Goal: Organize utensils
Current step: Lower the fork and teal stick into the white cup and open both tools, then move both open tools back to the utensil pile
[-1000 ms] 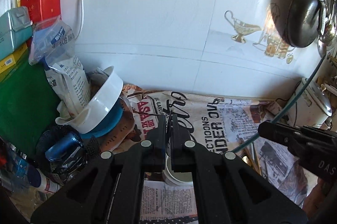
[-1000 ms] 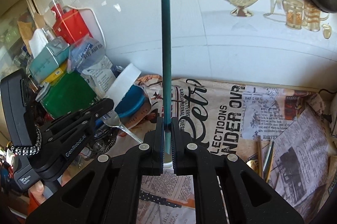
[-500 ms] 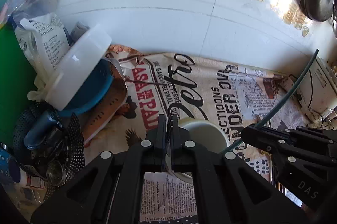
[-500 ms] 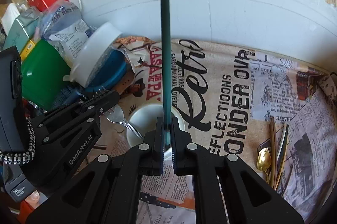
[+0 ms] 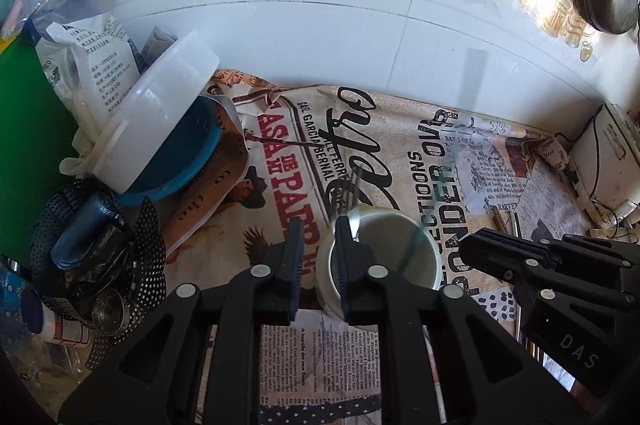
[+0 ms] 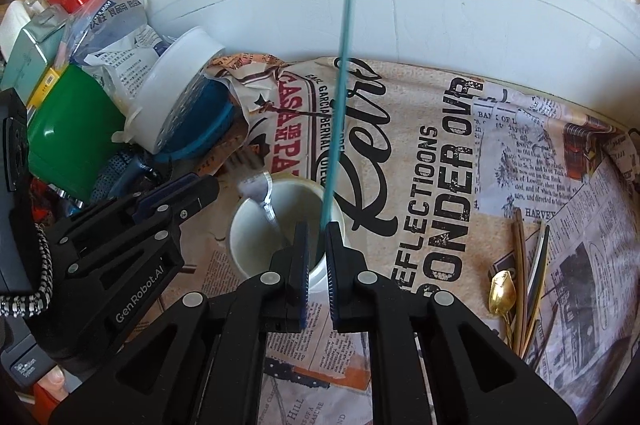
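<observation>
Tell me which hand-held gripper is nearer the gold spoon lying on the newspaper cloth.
Right. The right hand-held gripper hovers over the white cup, with the gold spoon off to its right. The left hand-held gripper is on the cup's far side, farther away.

Parted left tongs (image 5: 318,245) straddle the white cup's (image 5: 430,257) rim, fork (image 5: 352,193) inside.

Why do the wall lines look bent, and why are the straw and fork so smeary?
Left wrist view: fisheye lens bows the tile seams; sun glare washes out the gold wall decal; the fork above the white cup is motion-blurred. Right wrist view: same bowing, dark corners; the teal straw looks pale and streaked, and the fork head is smeared.
</observation>
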### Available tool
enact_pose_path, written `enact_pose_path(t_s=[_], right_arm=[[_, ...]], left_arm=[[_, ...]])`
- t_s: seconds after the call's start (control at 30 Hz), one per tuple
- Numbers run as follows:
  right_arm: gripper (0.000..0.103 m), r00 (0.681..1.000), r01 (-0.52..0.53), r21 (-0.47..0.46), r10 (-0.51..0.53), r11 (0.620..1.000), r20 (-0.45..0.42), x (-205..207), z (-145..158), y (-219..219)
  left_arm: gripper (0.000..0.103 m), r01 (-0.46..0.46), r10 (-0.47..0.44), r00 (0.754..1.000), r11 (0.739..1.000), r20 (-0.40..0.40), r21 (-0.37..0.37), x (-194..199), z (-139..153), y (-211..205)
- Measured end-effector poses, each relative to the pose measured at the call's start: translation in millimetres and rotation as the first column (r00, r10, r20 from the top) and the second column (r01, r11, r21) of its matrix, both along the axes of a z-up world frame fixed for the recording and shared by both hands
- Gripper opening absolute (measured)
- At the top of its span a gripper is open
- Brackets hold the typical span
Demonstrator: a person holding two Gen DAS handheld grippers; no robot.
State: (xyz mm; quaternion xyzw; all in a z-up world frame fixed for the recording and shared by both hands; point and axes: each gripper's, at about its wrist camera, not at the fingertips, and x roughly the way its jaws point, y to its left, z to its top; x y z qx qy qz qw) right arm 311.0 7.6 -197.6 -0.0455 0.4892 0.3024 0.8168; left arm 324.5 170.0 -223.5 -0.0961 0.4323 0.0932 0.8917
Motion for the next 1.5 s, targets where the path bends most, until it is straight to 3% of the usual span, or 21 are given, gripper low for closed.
enact_pose_path(t_s=[0.07,0.37,0.53,0.83,1.17,1.5], right_arm=[[0.01,1.0,-0.006,-0.001,0.006,1.0,0.018,-4,5,-3],[0.018,0.993,-0.015,0.009,0.014,1.0,0.12,-27,41,-37],[0.032,0.983,0.003,0.035,-0.009,0.999,0.182,-35,64,-65],[0.043,0.964,0.054,0.054,-0.066,0.997,0.259,-42,85,-122],[0.043,0.967,0.104,0.015,-0.105,0.994,0.232,-38,67,-184],[0.043,0.99,0.11,-0.067,-0.104,0.992,0.092,-18,4,-221]], left_arm=[[0.027,-0.003,0.003,1.0,1.0,0.011,0.009,-5,6,-1],[0.045,-0.008,0.005,0.997,0.999,0.078,0.048,-33,44,-25],[0.054,-0.009,0.001,0.993,0.998,0.115,0.067,-46,64,-46],[0.07,0.01,-0.018,0.988,0.998,0.153,0.058,-57,81,-93],[0.07,0.042,-0.042,0.996,0.999,0.082,0.004,-46,49,-151],[0.07,0.019,-0.022,0.998,0.999,-0.062,-0.049,-31,-15,-185]])
